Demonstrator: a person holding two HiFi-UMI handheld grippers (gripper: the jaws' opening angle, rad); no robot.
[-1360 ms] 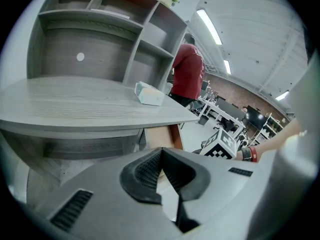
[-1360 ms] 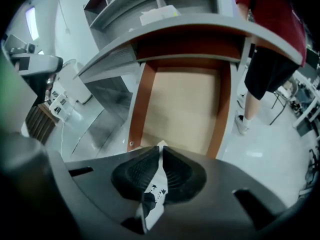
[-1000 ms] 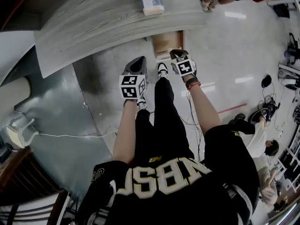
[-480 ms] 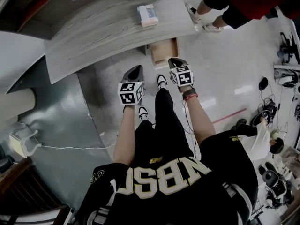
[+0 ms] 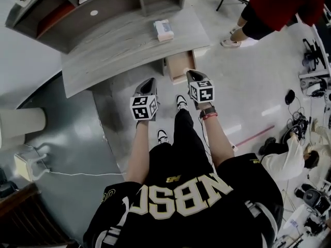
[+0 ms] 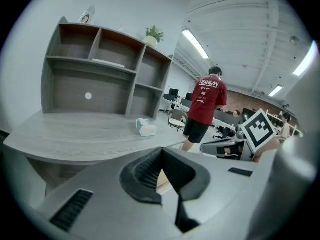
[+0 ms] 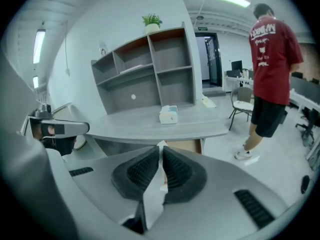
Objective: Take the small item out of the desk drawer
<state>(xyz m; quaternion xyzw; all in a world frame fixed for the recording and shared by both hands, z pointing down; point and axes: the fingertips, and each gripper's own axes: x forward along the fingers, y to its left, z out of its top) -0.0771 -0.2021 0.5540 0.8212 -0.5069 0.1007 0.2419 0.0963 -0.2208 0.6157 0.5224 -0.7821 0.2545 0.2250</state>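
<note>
The grey desk [image 5: 119, 48] has a small wooden drawer [image 5: 180, 66] standing open under its right end, also seen as a tan front [image 7: 186, 146] in the right gripper view. My right gripper [image 5: 193, 77] hangs just in front of that drawer, and its jaws [image 7: 161, 160] are shut on a thin white item [image 7: 156, 184] that sticks up between the pads. My left gripper [image 5: 148, 86] is held to its left below the desk edge, and its jaws [image 6: 161, 160] are shut with nothing between them.
A tissue box [image 5: 163, 30] lies on the desk top, in front of a grey shelf unit [image 5: 103, 1]. A person in a red shirt [image 5: 274, 6] stands to the right of the desk, near a chair [image 7: 243, 100]. Cables and gear lie on the floor at the right [image 5: 295, 120].
Both grippers have come up higher in front of the desk, the right one more. The head view has tilted up, so the shelf unit and the person in red now show.
</note>
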